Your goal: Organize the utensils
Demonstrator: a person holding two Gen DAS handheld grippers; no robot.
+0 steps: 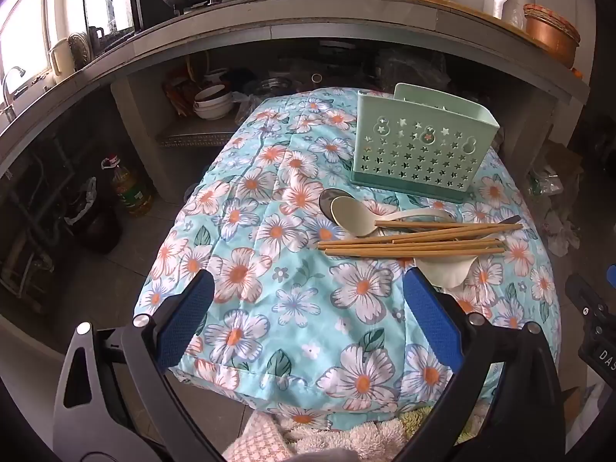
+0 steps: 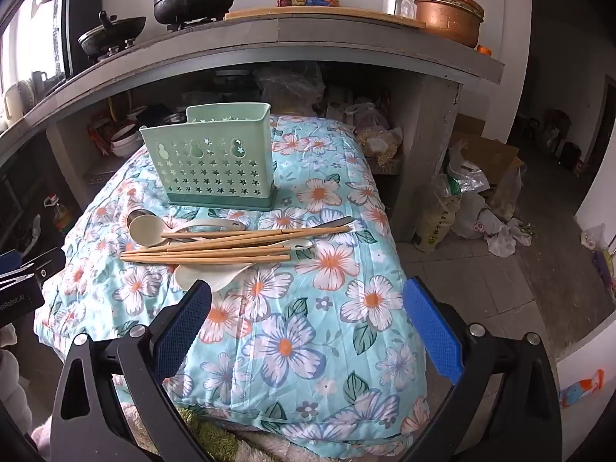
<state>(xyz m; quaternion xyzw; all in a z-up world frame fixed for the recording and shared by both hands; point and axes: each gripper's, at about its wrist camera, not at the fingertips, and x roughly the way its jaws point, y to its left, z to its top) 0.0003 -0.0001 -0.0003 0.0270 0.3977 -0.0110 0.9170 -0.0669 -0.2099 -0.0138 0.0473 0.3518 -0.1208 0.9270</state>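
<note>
A mint-green perforated utensil holder (image 1: 417, 154) (image 2: 215, 161) stands upright on the flower-print cloth (image 1: 288, 300) (image 2: 308, 308). In front of it lies a heap of utensils: several wooden chopsticks (image 1: 415, 246) (image 2: 215, 252), a cream spoon (image 1: 352, 215) (image 2: 144, 231), a metal spoon (image 1: 328, 200) (image 2: 135, 215) behind it, and a white ladle bowl (image 1: 448, 271) (image 2: 204, 275) under the sticks. My left gripper (image 1: 308, 281) is open, hovering short of the heap with nothing between its blue pads (image 1: 184, 319). My right gripper (image 2: 308, 288) is open too, empty, its left pad (image 2: 181, 331) near the ladle.
The cloth covers a raised surface that drops to a tiled floor on every side. A concrete counter (image 2: 346, 38) with pots, bottles and a copper basin (image 2: 448, 19) runs behind. Bowls (image 1: 213, 104) sit under it. An oil bottle (image 1: 129, 188) stands left; bags (image 2: 473, 208) lie right.
</note>
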